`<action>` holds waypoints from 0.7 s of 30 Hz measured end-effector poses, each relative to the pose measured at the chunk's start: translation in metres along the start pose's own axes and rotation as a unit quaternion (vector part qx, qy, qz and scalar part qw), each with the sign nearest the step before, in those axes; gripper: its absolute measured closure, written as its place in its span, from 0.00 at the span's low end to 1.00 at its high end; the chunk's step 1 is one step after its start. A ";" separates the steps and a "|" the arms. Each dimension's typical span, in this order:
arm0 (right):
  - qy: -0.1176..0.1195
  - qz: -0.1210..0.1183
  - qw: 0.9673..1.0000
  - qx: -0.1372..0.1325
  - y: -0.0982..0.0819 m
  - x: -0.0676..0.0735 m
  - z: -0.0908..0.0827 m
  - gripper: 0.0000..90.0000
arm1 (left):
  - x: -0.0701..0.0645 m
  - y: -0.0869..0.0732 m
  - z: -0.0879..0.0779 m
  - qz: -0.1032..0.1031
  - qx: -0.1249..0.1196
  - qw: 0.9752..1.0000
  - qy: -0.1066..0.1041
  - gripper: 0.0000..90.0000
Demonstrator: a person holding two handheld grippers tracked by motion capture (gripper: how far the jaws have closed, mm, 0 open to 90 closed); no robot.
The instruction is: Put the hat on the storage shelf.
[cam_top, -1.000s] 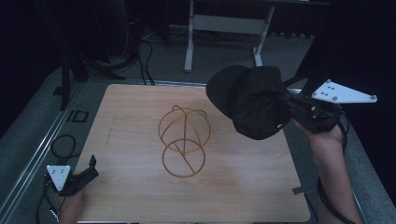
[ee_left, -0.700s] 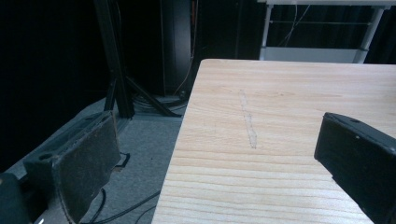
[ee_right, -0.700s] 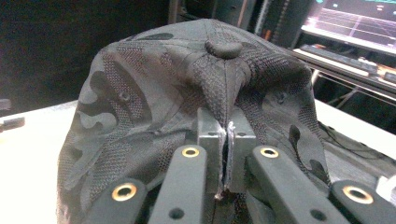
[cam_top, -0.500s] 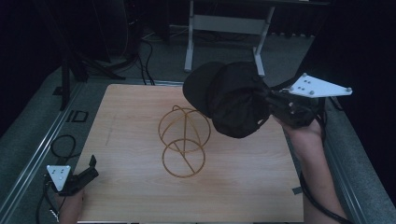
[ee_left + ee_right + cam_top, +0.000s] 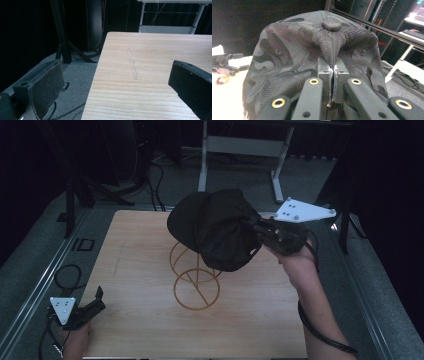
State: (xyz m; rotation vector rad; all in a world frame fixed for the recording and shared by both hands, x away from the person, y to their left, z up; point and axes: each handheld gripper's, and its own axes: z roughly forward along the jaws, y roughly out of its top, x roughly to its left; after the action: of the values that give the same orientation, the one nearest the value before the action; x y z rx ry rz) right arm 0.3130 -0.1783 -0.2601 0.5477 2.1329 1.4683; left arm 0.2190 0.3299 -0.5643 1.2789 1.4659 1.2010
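**Clerk:** Item one?

**Me:** Black camouflage baseball cap (image 5: 220,227), centre of the high view, upper half. It hangs in the air above the gold wire hat stand (image 5: 195,277); whether it touches the stand's top loops I cannot tell. My right hand-held gripper (image 5: 260,231) has its jaws pinched tight on a fold of the crown fabric, just below the top button (image 5: 331,25).

**Clerk:** Handling?

**Me:** Judged light and soft; the mesh crumples under the pinch, so the crown won't keep its dome when gripped. The brim looks stiffer and is likely the firmer hold.

**Clerk:** Item two?

**Me:** Left hand-held gripper (image 5: 95,301), lower left of the high view, at the tabletop (image 5: 150,335) edge. Jaws wide apart, nothing between them.

**Clerk:** The stand?

**Me:** Thin wire, probably tips easily.
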 end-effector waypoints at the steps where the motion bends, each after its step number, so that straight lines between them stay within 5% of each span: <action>1: 0.003 -0.001 1.000 0.000 0.001 0.002 0.003 0.97 | 0.000 0.000 0.000 0.000 0.000 1.000 0.000 0.01; 10: 0.028 -0.004 1.000 0.001 0.002 0.015 0.023 0.97 | 0.000 0.000 0.000 0.001 -0.001 1.000 -0.001 0.01; 21: 0.043 0.003 0.999 0.032 -0.019 0.026 0.051 0.97 | 0.000 0.000 0.000 0.001 -0.002 1.000 -0.001 0.01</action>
State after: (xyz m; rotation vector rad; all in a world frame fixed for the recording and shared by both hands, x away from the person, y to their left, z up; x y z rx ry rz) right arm 0.3220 -0.1324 -0.2972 0.5234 2.2537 1.4549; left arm 0.2185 0.3298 -0.5644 1.2798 1.4597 1.2029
